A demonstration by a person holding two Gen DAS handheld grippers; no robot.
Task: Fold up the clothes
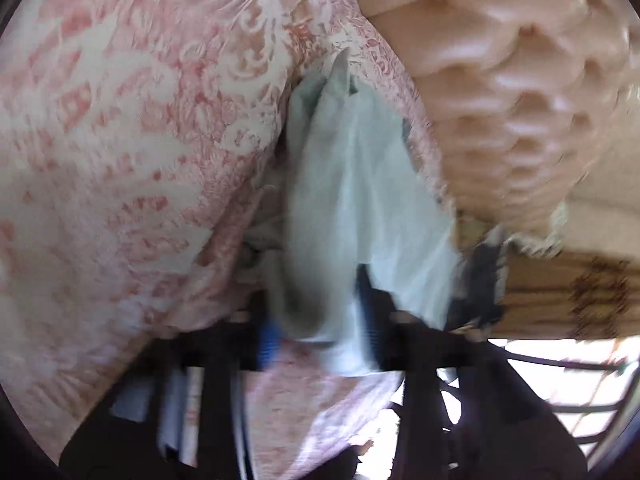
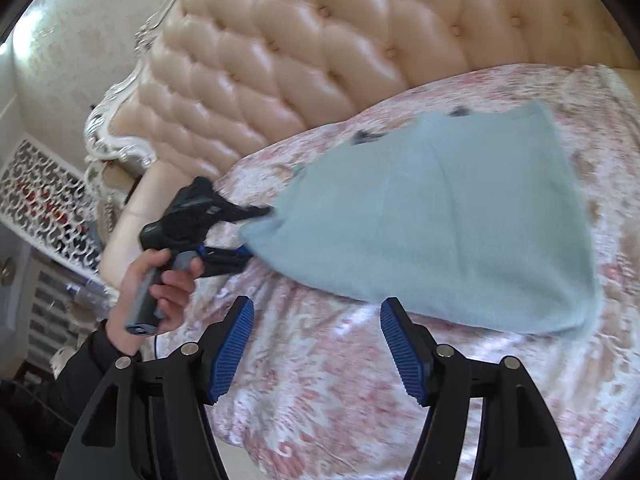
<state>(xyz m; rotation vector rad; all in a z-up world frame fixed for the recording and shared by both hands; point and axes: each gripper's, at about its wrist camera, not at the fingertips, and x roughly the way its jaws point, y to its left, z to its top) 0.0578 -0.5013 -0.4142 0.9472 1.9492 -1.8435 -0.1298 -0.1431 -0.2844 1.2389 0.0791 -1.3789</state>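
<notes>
A light blue knit garment point(image 2: 440, 216) lies spread on the pink patterned bed cover point(image 2: 328, 384). My left gripper point(image 2: 256, 232) is shut on the garment's left corner and lifts it a little. In the left wrist view the blue cloth point(image 1: 352, 208) hangs bunched between the blue pads point(image 1: 268, 344) of that gripper point(image 1: 320, 336). My right gripper point(image 2: 316, 340) is open and empty, just above the cover, near the garment's front edge.
A tufted beige headboard point(image 2: 312, 40) with a white carved frame runs behind the bed. A white lattice cabinet point(image 2: 44, 192) stands at the far left. The person's left hand point(image 2: 160, 292) grips the left tool's handle.
</notes>
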